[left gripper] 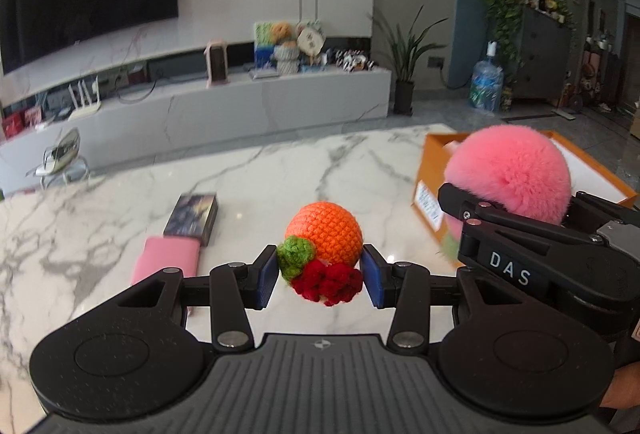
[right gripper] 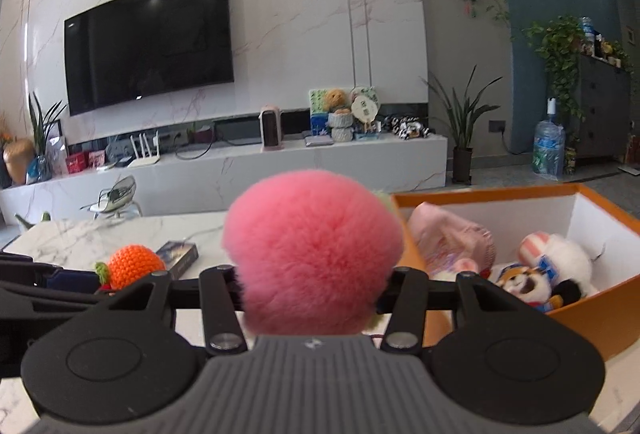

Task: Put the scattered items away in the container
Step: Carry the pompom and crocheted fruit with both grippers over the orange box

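Note:
My left gripper is shut on a crocheted orange toy with a green leaf and a red flower. Its blue pads press the toy's sides and hold it above the marble table. To its right, my right gripper is shut on a fluffy pink ball, held in front of the orange box. In the right wrist view the pink ball hides the right gripper's fingertips. The orange box lies just to the right, and the orange toy shows at the left.
A dark card box and a pink pouch lie on the table left of the left gripper. Inside the orange box are plush toys and a pink item. A low TV cabinet stands beyond the table's far edge.

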### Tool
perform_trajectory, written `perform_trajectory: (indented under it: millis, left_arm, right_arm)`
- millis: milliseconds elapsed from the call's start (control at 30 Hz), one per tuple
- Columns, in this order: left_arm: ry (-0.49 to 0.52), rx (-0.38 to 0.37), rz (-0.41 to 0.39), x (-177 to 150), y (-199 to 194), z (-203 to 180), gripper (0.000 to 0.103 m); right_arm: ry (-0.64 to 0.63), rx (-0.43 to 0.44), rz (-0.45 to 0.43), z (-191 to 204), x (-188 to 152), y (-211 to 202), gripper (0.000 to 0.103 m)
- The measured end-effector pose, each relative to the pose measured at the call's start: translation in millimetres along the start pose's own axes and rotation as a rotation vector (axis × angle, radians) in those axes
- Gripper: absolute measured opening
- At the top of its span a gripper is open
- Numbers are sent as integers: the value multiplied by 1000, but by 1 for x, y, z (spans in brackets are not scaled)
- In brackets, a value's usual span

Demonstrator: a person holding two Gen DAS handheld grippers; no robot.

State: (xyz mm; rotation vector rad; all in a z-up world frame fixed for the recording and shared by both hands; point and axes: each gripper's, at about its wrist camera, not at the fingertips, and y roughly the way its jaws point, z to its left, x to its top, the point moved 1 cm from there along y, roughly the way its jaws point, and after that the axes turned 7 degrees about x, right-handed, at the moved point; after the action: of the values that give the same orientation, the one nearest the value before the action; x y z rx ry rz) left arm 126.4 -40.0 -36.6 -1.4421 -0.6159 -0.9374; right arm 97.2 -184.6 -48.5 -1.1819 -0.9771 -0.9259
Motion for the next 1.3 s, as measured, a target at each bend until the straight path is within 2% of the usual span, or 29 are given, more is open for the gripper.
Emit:
perform_trajectory:
  millis: [367,600,900,1300]
  left_arm:
    - [64,-58,-67,24,-18,-52,51]
    - [105,-126,-73,39,-4,-94,51]
    - [213,-186,-76,54,24,-149,51]
    - [327,-287,-18,52,68,-219,51]
  right_arm:
    - [15,-49,-57,-34,28,-45,52]
    - [43,-117,-54,-85,33,-56,52]
    - [74,-213,-25,-158,39,-45,52]
    - [125,-271,103,-240,25,-15,52]
